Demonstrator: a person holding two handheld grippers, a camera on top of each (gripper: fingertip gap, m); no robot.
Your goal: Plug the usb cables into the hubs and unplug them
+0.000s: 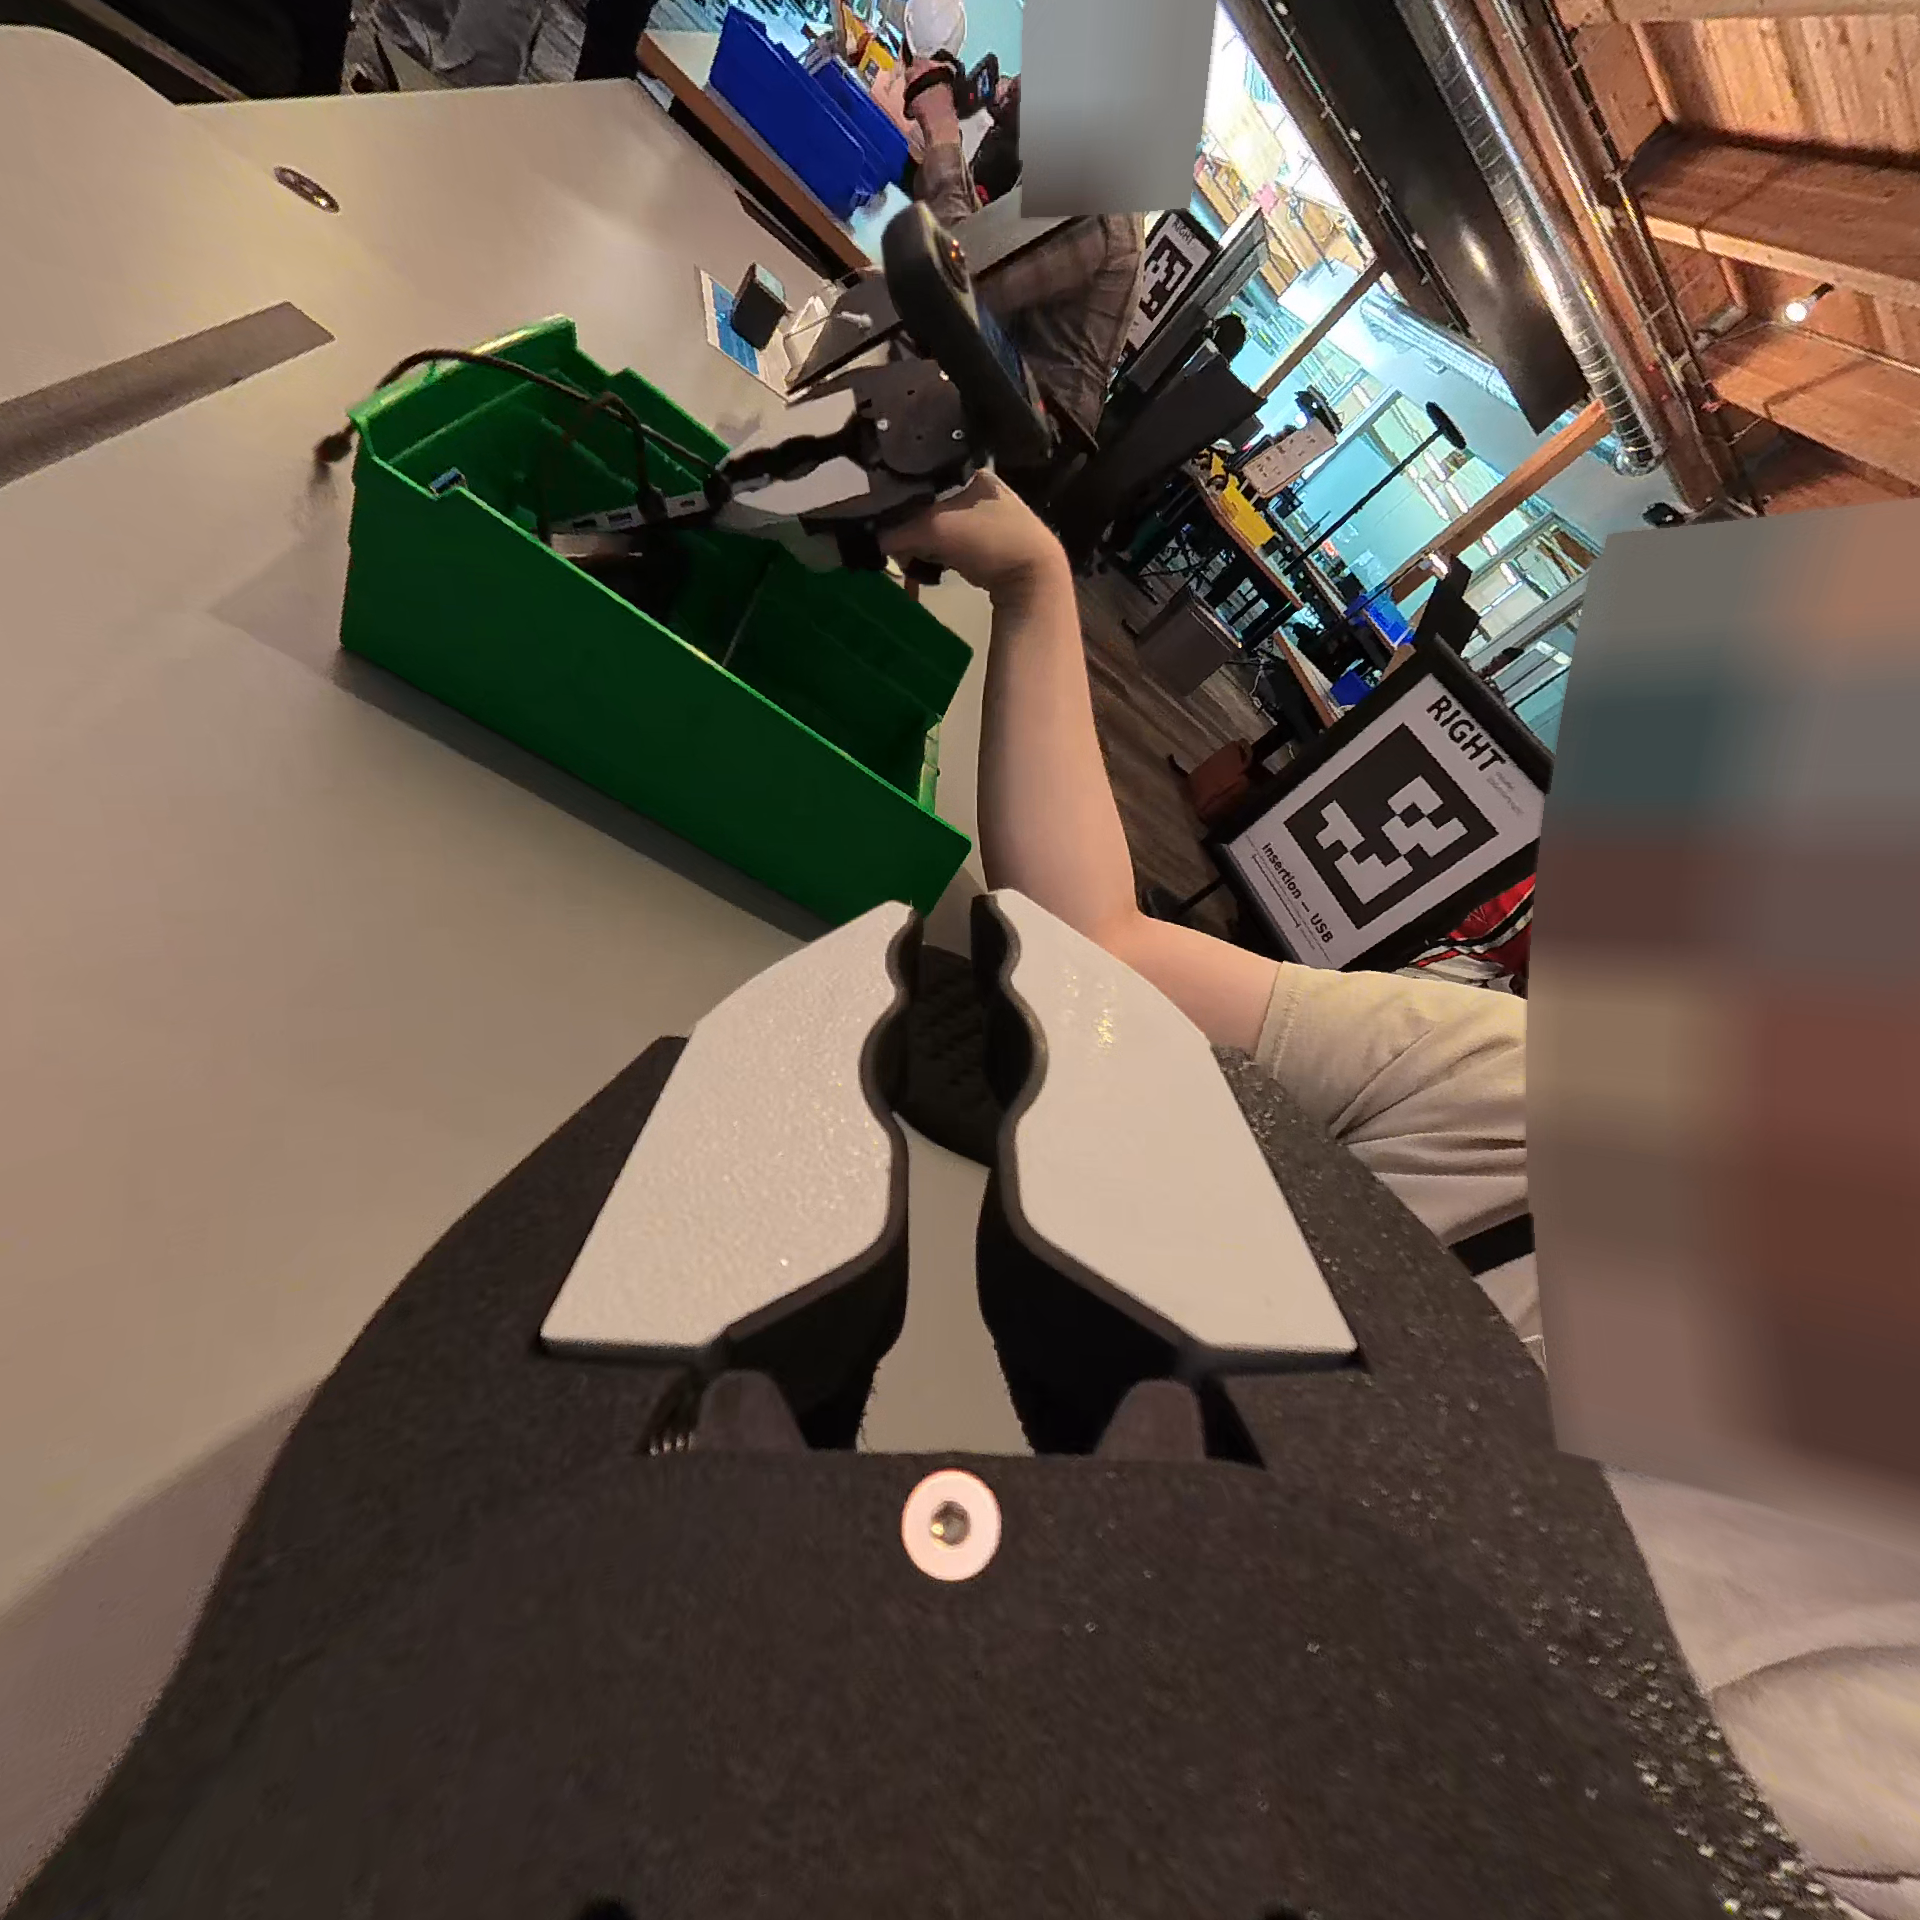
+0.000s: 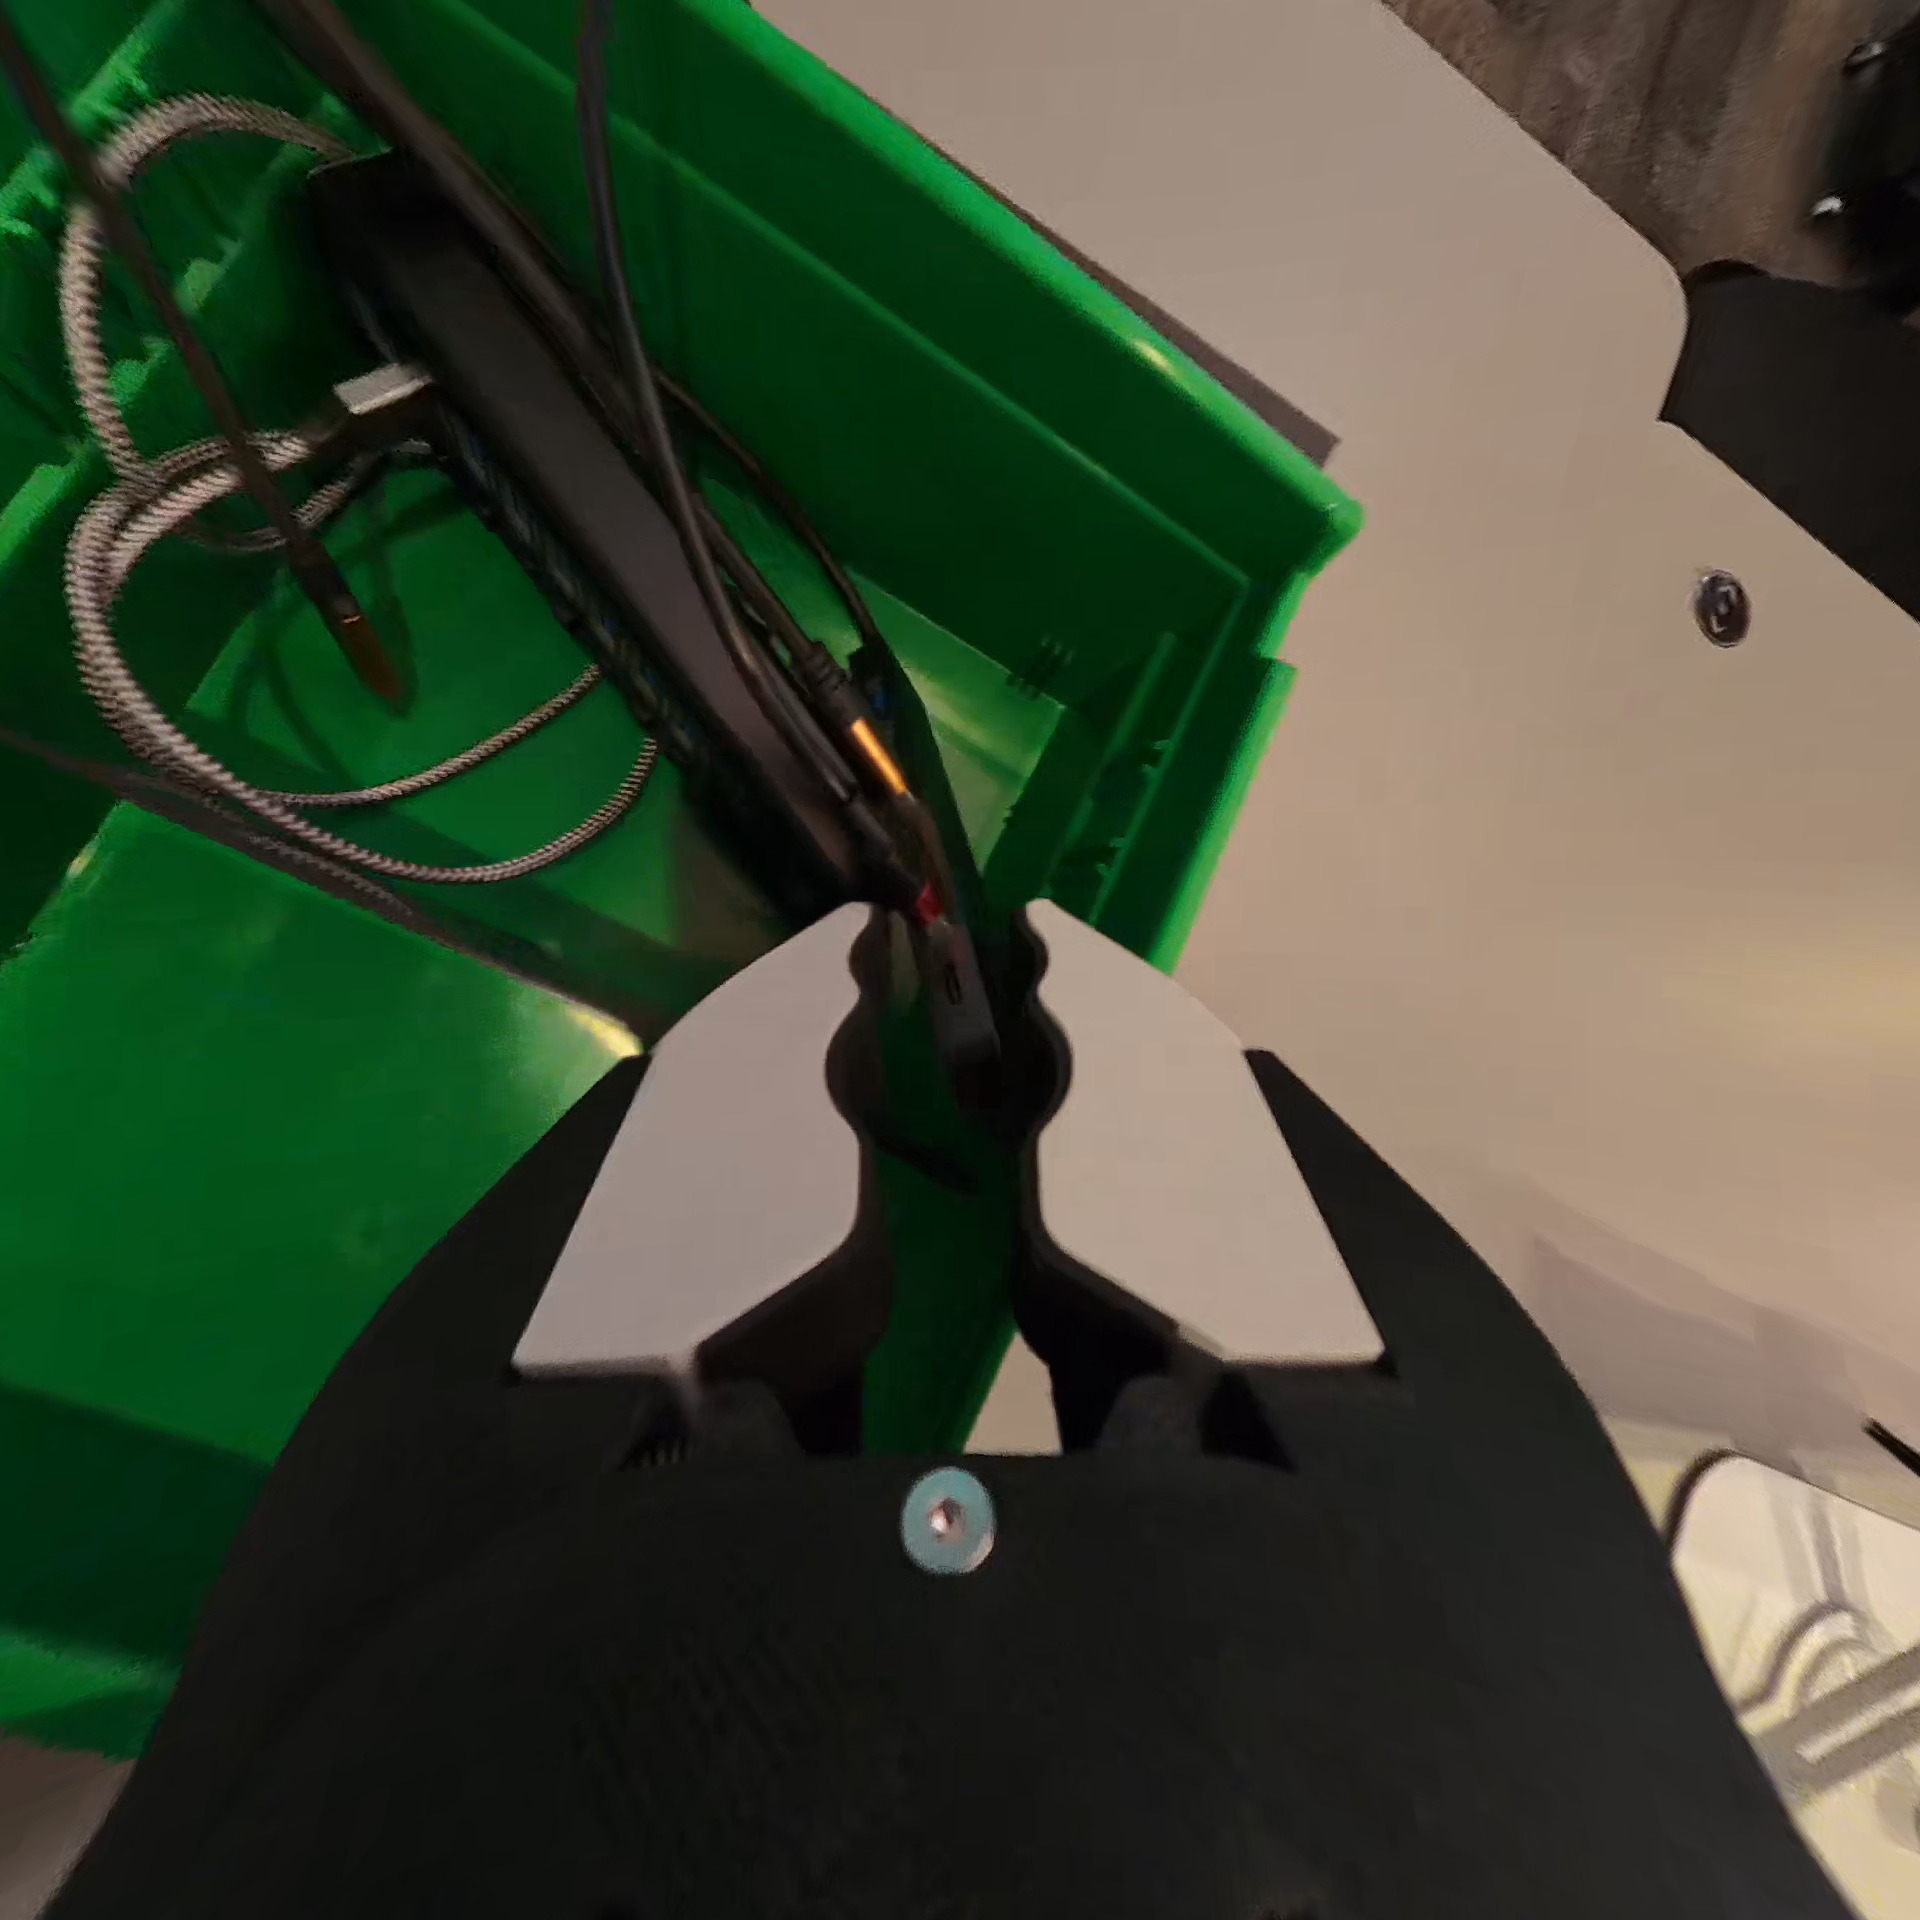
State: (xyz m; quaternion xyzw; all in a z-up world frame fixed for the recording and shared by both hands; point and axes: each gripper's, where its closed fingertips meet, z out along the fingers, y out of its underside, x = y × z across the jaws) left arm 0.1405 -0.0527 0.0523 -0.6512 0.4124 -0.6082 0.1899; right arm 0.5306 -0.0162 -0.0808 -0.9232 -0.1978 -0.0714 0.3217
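Note:
A green bin [image 1: 644,665] stands on the white table [image 1: 208,935] and holds USB hubs and cables. In the right wrist view a long black hub [image 2: 540,468] lies slanted in the bin [image 2: 935,395], with a grey braided cable [image 2: 104,582] looped beside it and a silver plug [image 2: 379,393] at its side. My right gripper [image 2: 948,935] is shut on a black USB plug [image 2: 961,1018] whose cable runs along the hub. It also shows in the left wrist view [image 1: 727,483], over the bin. My left gripper [image 1: 948,925] is shut and empty, off the bin's near corner.
A person's bare arm [image 1: 1049,727] reaches from the right to the bin. A marker sign [image 1: 1382,821] stands beyond the table edge. A small black box [image 1: 758,307] sits at the table's far side. Blue bins [image 1: 810,104] stand on another table. Tip to tip, the grippers are about 40 cm apart.

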